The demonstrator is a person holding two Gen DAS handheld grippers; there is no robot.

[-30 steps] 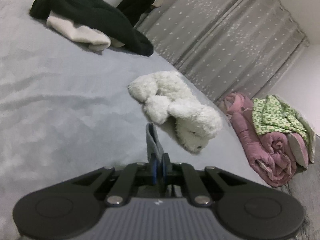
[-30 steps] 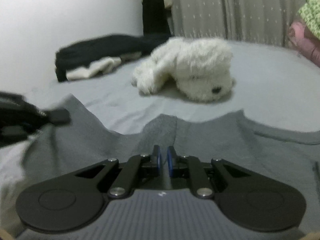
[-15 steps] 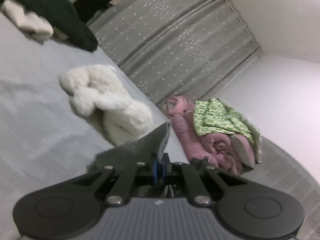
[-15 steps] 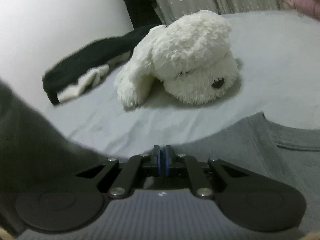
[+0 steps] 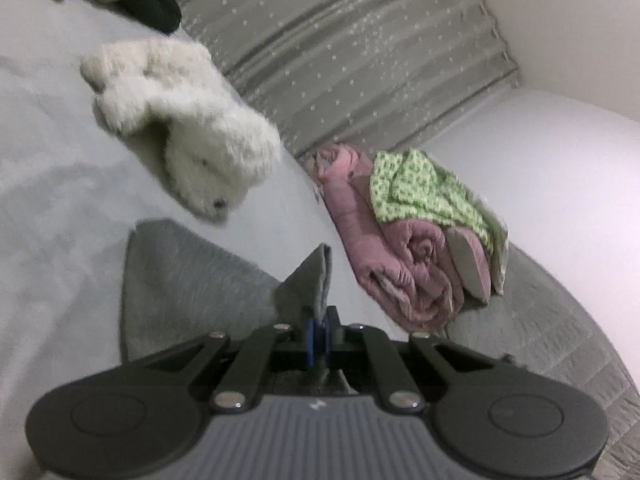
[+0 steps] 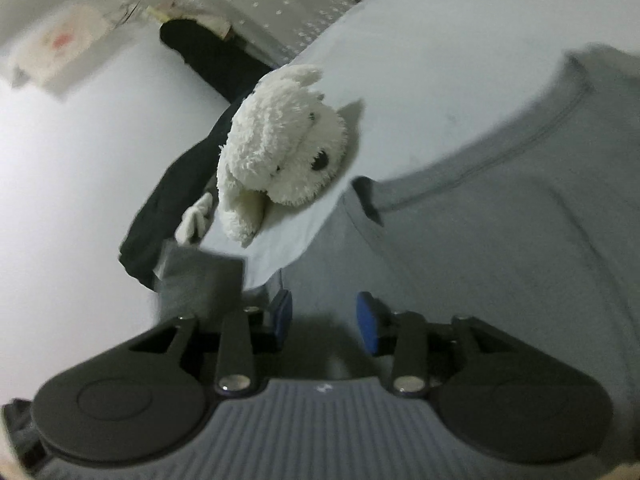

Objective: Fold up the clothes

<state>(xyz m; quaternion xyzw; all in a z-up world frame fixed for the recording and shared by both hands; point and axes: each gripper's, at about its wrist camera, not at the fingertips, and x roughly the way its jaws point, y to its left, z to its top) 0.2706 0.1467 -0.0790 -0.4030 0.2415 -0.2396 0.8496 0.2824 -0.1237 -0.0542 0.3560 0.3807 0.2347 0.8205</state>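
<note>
Left tool [image 5: 319, 334] is pinching a corner of the grey shirt [image 5: 192, 276] on the bed [image 5: 52, 184]. Right tool [image 6: 325, 318] has just been opening, nothing between its pads, right over the shirt.

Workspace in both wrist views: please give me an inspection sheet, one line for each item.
Surface: pale bed sheet, lightly wrinkled.
Job's things: grey garment spread on the sheet, one fold raised.
Clutter: white plush dog; dark clothes; pink quilt with green patterned cloth.
Grippers: left gripper shut on the raised fold; right gripper has just been opening, nothing between its pads.
Cables: nothing seen.
Surroundings: grey dotted curtain, white wall.
</note>
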